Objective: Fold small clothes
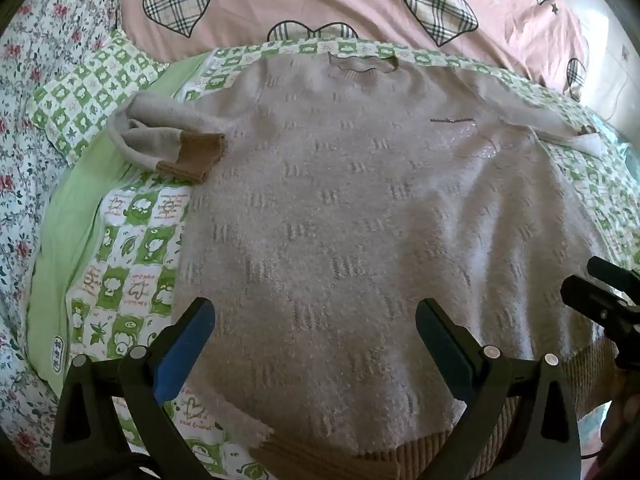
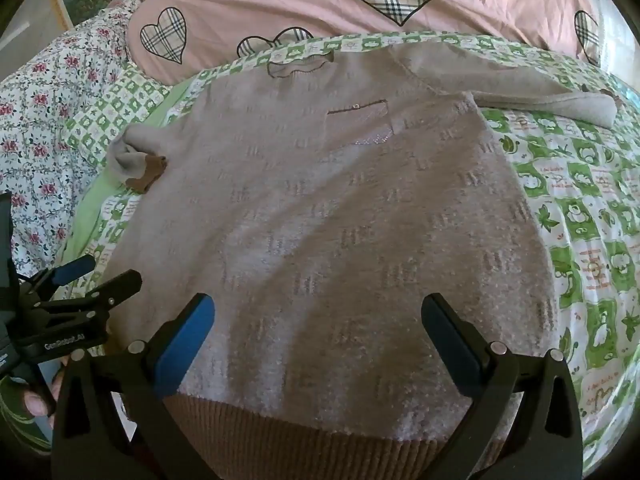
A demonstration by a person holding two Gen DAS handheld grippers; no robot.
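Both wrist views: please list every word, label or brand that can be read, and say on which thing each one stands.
"GenRobot.AI": white print on the black body of the left gripper, seen in the right wrist view.
Small label with characters on the plain green border of the green patterned sheet: too blurred to read.
Orange and pink script in the sheet's white squares, both views: too small and distorted to read.
Sweater: no text visible.

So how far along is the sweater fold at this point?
Barely begun. Done: the sweater lies spread flat, front up, on the green checked cover. In hand: nothing; the left gripper and right gripper are open above the ribbed hem. Left: every fold. One sleeve is bunched at the side, the other sleeve stretches outward.
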